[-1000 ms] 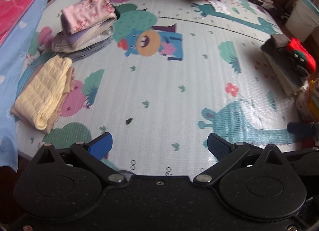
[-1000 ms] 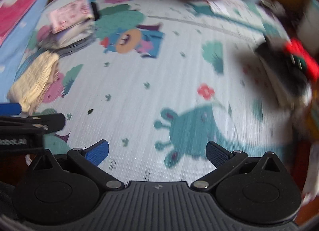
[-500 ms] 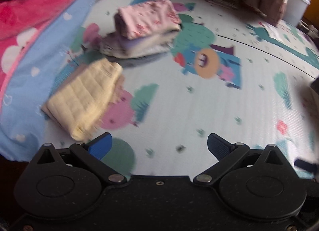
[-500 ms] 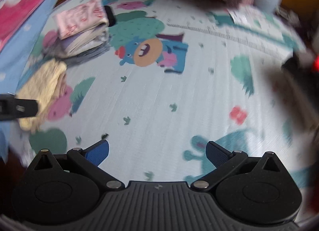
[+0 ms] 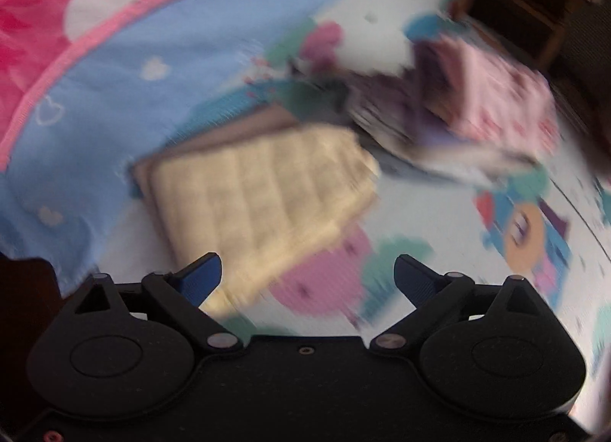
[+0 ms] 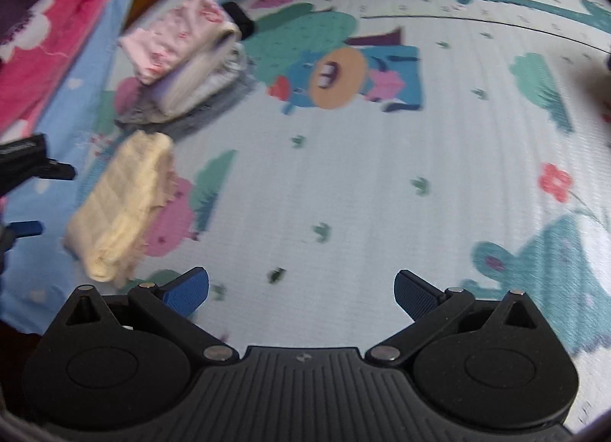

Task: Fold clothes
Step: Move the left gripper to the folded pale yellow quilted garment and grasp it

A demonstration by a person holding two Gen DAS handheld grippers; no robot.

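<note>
Left tongs [image 5: 307,276] – spread, jaws just closing slightly, nothing between them – hang over the folded yellow cloth [image 5: 263,205] near the play mat's [image 6: 382,174] left edge. Right tongs [image 6: 301,291] spread, empty, over bare mat.

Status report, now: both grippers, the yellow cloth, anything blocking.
Left hand-held gripper open, jaws just closing slightly, empty. Right hand-held gripper open, empty. Folded yellow cloth on mat, beside folded stack. Nothing in the way.

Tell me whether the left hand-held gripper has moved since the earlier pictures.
Yes. The left hand-held gripper has swung toward the folded yellow cloth, away from the mat's middle, jaws open and closing slightly, nothing between them.
</note>
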